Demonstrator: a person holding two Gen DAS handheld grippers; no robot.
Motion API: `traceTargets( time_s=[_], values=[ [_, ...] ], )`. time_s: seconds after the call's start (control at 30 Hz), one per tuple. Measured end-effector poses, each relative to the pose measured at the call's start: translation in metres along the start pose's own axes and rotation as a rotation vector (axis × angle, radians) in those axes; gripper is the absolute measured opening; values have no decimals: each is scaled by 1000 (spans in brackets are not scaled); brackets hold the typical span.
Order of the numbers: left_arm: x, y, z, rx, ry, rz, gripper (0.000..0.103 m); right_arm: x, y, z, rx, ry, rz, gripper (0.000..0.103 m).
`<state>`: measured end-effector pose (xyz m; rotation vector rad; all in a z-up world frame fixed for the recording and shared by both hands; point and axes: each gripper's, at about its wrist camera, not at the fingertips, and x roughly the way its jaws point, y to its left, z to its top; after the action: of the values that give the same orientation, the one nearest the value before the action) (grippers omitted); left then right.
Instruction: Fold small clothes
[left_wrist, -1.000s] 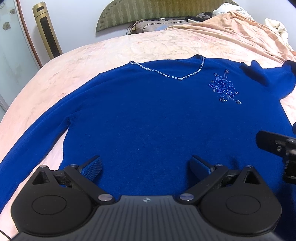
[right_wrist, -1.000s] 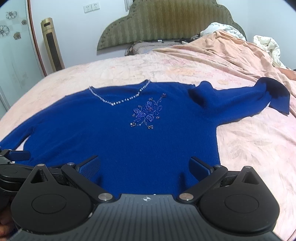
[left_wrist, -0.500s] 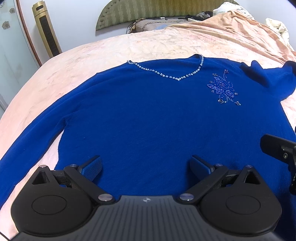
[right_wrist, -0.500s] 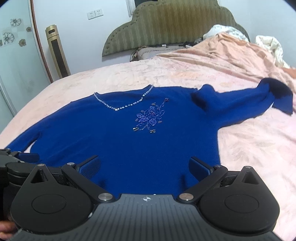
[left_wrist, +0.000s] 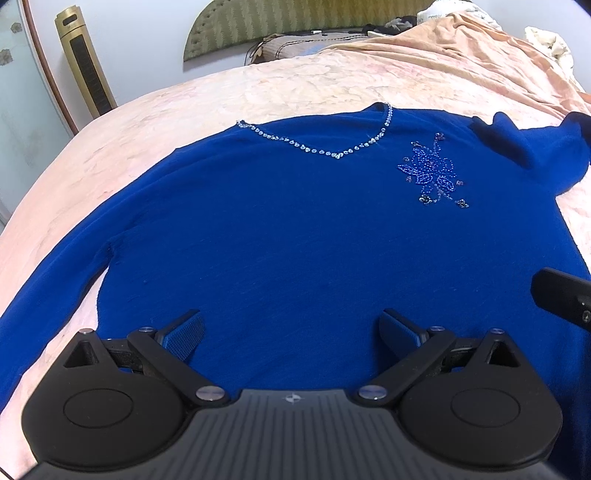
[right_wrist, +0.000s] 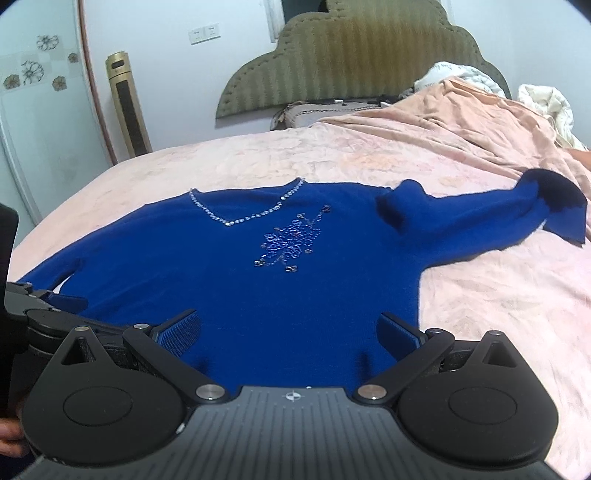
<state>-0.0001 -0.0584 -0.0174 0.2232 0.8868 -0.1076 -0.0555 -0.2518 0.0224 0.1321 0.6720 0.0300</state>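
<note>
A royal-blue sweater (left_wrist: 295, 236) lies face up on the bed, with a beaded V neckline (left_wrist: 325, 147) and a beaded flower (left_wrist: 432, 173) on the chest. It also shows in the right wrist view (right_wrist: 258, 280). Its right sleeve (right_wrist: 480, 225) is rumpled and bent, its left sleeve (left_wrist: 48, 288) lies flat. My left gripper (left_wrist: 291, 332) is open and empty over the sweater's lower hem. My right gripper (right_wrist: 290, 332) is open and empty over the hem further right. Each gripper shows at the edge of the other's view.
The bed has a pink floral cover (right_wrist: 498, 302). A peach blanket (right_wrist: 461, 118) and white bedding (right_wrist: 546, 103) are piled at the far right. An olive headboard (right_wrist: 351, 55), pillows and a gold tower fan (right_wrist: 127, 107) stand behind.
Both grippers have drawn back and risen slightly. The right one has tilted up, so more of the headboard and wall shows. The sweater has not moved. Both jaws stay open.
</note>
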Motion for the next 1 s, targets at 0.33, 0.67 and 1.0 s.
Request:
traceTargets(
  time_s=[0.33, 0.67, 1.0],
  values=[
    [4, -11, 6, 24, -11, 4, 102, 3, -9, 1, 1, 5, -26, 103],
    [6, -13, 7, 18, -9, -2, 102, 7, -9, 4, -16, 11, -34, 103],
    [8, -12, 8, 8, -5, -2, 102, 8, -9, 5, -35, 13, -57, 103]
  ],
)
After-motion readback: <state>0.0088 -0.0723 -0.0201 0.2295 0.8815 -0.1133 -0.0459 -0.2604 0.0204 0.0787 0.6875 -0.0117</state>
